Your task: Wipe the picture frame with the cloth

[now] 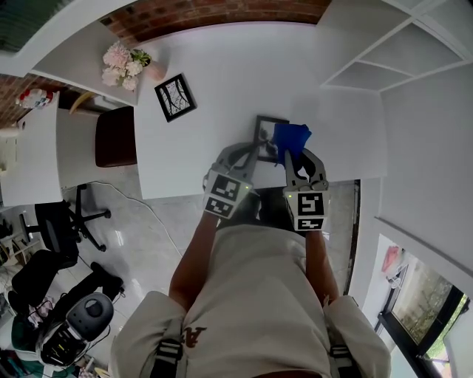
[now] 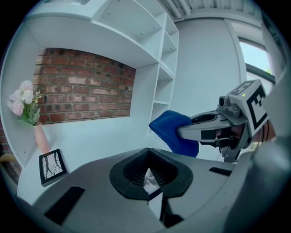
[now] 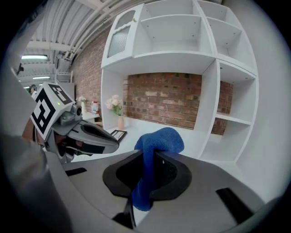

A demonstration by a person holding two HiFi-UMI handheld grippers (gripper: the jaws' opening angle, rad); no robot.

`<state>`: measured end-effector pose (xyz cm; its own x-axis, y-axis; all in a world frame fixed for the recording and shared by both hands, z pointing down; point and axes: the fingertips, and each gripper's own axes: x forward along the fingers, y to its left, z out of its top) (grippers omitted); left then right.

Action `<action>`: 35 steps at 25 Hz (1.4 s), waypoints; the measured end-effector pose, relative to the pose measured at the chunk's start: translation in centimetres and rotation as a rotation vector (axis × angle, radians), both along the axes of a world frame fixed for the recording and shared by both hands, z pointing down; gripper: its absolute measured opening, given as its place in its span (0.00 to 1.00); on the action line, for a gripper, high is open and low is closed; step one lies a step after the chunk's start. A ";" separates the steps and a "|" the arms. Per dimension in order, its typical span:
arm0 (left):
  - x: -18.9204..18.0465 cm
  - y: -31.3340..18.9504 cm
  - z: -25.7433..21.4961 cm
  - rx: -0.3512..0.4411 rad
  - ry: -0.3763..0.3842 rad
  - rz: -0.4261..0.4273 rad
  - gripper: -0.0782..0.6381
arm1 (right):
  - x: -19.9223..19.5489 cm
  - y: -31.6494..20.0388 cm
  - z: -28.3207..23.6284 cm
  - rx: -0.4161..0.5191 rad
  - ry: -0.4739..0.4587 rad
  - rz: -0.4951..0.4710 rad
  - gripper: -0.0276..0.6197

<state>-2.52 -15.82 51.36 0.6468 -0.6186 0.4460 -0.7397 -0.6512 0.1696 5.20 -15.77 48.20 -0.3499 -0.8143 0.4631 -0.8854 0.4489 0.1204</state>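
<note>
Right tongs [image 3: 148, 175] pinch blue cloth [image 3: 158, 139]; left tongs [image 2: 152, 179] grip picture frame [image 1: 264, 133].

Your left hand-held gripper [image 1: 253, 150], clamped on the picture frame [image 1: 264, 130], and right hand-held gripper [image 1: 291, 153], clamped on the cloth [image 1: 293, 136], sit side by side at the bench [image 1: 236, 66] near edge, with only a narrow gap between them. Ahead of them and across the middle you have open bench top. The small frame [image 1: 175, 97] and the vase of flowers [image 1: 129, 65] stand back-left, well apart from you. The shelf unit [image 1: 384, 52] walls off the right, and the brick wall [image 1: 214, 15] closes the back.
</note>
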 end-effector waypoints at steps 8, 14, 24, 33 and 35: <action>0.1 -0.1 -0.7 0.014 0.005 -0.004 0.11 | -0.3 0.0 -0.5 -0.002 -0.028 -0.015 0.09; -0.1 -0.4 -1.3 0.026 0.010 -0.006 0.11 | -0.8 -0.1 -1.1 0.000 0.006 -0.035 0.09; -0.2 -0.2 -1.0 0.022 0.000 -0.002 0.11 | -0.5 0.1 0.7 -0.057 0.004 -0.003 0.09; 0.3 -0.1 -1.4 0.033 0.000 0.003 0.11 | -0.1 0.1 0.2 -0.050 0.018 -0.007 0.09; 0.4 0.0 -1.5 0.036 -0.001 0.002 0.11 | 0.0 0.1 0.0 -0.045 0.021 -0.008 0.09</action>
